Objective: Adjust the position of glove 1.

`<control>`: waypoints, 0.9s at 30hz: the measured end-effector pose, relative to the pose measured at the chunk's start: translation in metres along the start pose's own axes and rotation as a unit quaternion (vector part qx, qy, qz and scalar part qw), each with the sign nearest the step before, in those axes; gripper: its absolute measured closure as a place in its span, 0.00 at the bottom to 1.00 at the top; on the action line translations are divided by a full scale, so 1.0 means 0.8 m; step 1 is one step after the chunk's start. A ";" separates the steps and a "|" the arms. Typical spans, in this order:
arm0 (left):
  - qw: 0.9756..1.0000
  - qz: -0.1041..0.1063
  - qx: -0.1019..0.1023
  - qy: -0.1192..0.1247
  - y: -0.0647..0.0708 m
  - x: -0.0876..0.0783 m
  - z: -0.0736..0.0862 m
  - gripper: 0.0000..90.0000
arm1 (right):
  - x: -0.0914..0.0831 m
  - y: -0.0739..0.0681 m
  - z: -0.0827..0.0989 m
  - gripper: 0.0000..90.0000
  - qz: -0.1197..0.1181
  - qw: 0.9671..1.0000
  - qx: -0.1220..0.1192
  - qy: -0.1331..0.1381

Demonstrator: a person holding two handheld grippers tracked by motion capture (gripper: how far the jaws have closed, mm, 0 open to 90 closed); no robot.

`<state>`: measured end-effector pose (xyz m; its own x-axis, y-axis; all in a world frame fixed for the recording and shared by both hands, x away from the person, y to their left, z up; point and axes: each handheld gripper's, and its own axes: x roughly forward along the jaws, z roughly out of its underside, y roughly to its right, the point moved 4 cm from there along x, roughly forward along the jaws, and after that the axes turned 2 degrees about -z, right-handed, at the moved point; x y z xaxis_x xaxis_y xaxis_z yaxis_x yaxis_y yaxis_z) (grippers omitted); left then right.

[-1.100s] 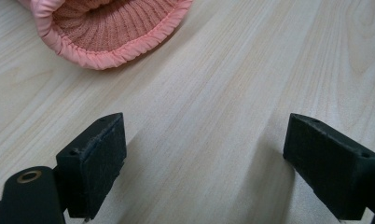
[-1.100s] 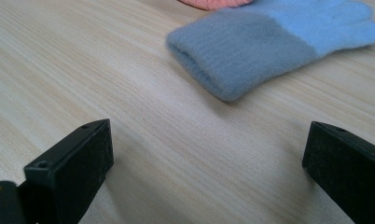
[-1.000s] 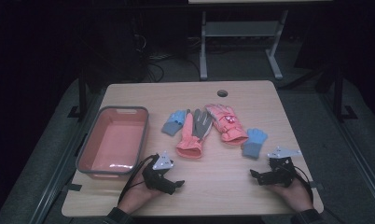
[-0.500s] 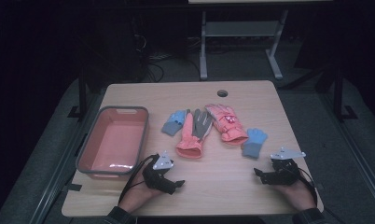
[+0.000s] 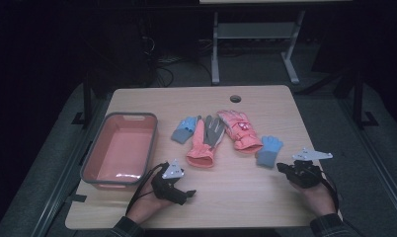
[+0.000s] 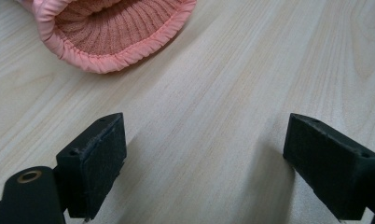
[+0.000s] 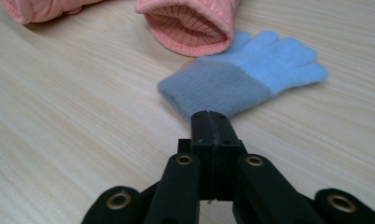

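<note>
At the far left of the wooden table (image 5: 246,197) stands a pink bin (image 5: 118,149) with a grey rim, its bottom bare. Just beside its near right corner my left gripper (image 5: 186,193) rests low on the wood, jaws spread wide with nothing between them; in the left gripper view bare tabletop lies between the two black pads, and the ribbed cuff of a pink glove (image 6: 112,32) opens toward me just ahead. That glove (image 5: 207,141) has a grey palm and lies flat, fingers pointing away from me, with a small blue glove (image 5: 184,129) touching its far left side. To its right lies a second pink glove (image 5: 239,130), padded, with a small pattern on its back. Against its cuff sits another blue glove (image 5: 269,150), knit, darker at the wrist and paler at the fingers. My right gripper (image 5: 284,168) lies just beside it, jaws pressed together on nothing; in the right gripper view their tip is just short of that blue cuff (image 7: 244,77), and the pink cuff (image 7: 190,21) overlaps the blue fingers behind.
</note>
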<state>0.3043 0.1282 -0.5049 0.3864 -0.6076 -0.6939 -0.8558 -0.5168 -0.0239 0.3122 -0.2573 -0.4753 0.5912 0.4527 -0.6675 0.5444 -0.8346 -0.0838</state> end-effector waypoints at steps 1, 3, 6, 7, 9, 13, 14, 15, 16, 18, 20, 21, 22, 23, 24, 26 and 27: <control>1.000 0.000 0.000 0.000 0.000 0.000 0.000 0.14 | 0.002 0.001 -0.002 1.00 -0.005 1.000 0.003 0.000; 1.000 0.000 0.000 0.000 0.000 0.000 0.000 0.14 | 0.006 0.004 -0.006 1.00 -0.007 1.000 0.000 0.003; 1.000 0.000 0.000 0.000 0.000 0.000 0.000 0.14 | 0.015 0.010 -0.013 1.00 -0.013 1.000 0.001 0.006; 1.000 0.000 0.000 0.000 0.000 0.000 0.000 0.14 | 0.017 0.012 -0.015 1.00 -0.015 1.000 -0.001 0.006; 1.000 0.000 0.000 0.000 0.000 0.000 0.000 0.14 | 0.024 0.014 -0.020 1.00 -0.021 1.000 -0.006 0.005; 1.000 0.000 -0.001 -0.001 0.000 0.000 0.000 0.14 | 0.042 0.022 -0.026 1.00 -0.021 1.000 -0.013 -0.006; 1.000 0.000 0.000 -0.001 0.000 0.000 0.000 0.14 | 0.046 0.024 -0.027 1.00 -0.023 1.000 -0.012 -0.006; 1.000 0.000 -0.001 -0.001 0.000 0.000 0.000 0.14 | 0.050 0.027 -0.029 1.00 -0.026 1.000 -0.012 -0.006; 1.000 -0.001 -0.001 0.000 0.000 0.000 0.000 0.14 | 0.053 0.028 -0.030 1.00 -0.029 0.999 -0.012 -0.003; 1.000 -0.001 0.000 -0.003 0.000 -0.001 0.000 0.14 | 0.057 0.031 -0.034 1.00 -0.035 0.999 -0.012 -0.004; 1.000 -0.001 -0.003 -0.001 0.000 0.000 0.000 0.14 | 0.061 0.033 -0.036 1.00 -0.036 0.999 -0.010 -0.005; 1.000 0.000 -0.004 0.000 0.000 0.000 0.000 0.14 | 0.063 0.035 -0.036 1.00 -0.037 0.999 -0.010 -0.007; 1.000 -0.001 -0.004 0.000 0.000 0.000 0.000 0.14 | 0.064 0.035 -0.036 1.00 -0.038 0.999 -0.009 -0.011; 1.000 -0.001 -0.004 0.000 0.000 0.000 0.000 0.14 | 0.066 0.036 -0.036 1.00 -0.039 0.999 -0.013 -0.011; 1.000 -0.001 -0.004 0.000 0.000 0.000 0.000 0.14 | 0.067 0.036 -0.035 1.00 -0.041 0.999 -0.010 -0.013; 1.000 -0.001 -0.004 0.000 0.000 0.000 0.000 0.14 | 0.070 0.036 -0.032 1.00 -0.040 0.999 -0.011 -0.025; 1.000 -0.001 -0.004 0.000 0.000 0.000 0.000 0.14 | 0.070 0.035 -0.030 1.00 -0.041 0.999 -0.010 -0.031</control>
<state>0.3041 0.1280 -0.5047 0.3873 -0.6070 -0.6940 -0.8528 -0.5219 -0.0194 0.3750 -0.2477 -0.4971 0.5065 0.4985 -0.7035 0.6022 -0.7885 -0.1251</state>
